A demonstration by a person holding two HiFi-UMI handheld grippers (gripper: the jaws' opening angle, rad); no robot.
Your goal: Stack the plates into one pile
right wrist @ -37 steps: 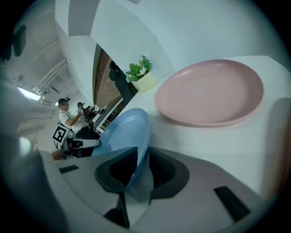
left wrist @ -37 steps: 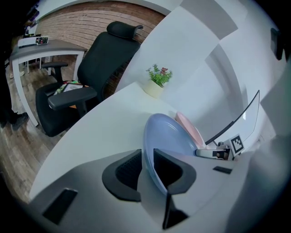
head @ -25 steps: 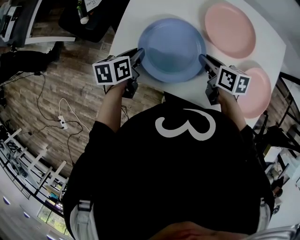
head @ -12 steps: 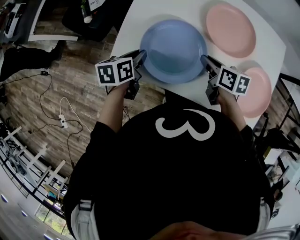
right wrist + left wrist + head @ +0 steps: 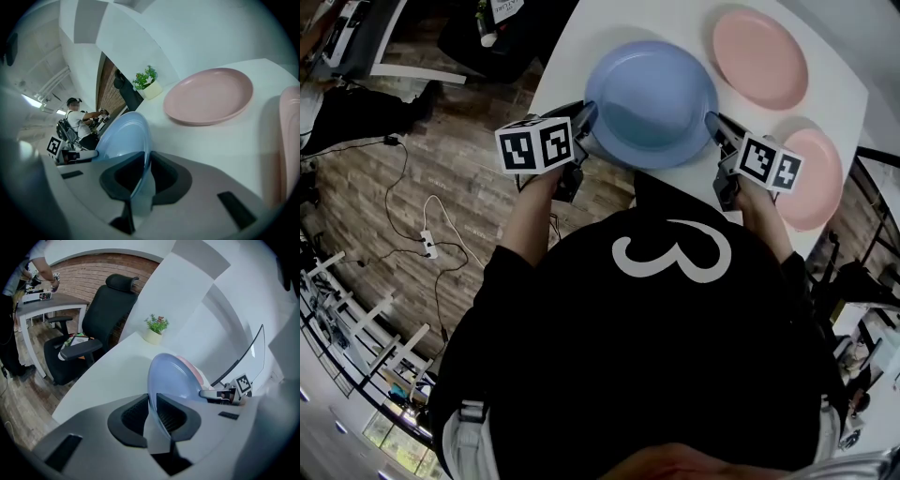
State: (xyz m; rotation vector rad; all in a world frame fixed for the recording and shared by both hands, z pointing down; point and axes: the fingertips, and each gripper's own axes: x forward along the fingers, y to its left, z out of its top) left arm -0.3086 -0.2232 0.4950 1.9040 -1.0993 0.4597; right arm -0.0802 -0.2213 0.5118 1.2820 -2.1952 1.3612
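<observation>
left gripper (image 5: 152,411): clamped on blue plate (image 5: 652,103) left rim | right gripper (image 5: 140,174): jaws just been closing, now pinching blue plate's right rim | blue plate: over white table (image 5: 572,47) near edge | far pink plate (image 5: 759,58): beyond blue plate, apart | near pink plate (image 5: 814,178): right of blue plate, past right gripper

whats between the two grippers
The blue plate, in the head view. Jaws of the left gripper hold one rim; those of the right gripper have just been closing on the opposite rim.
</observation>
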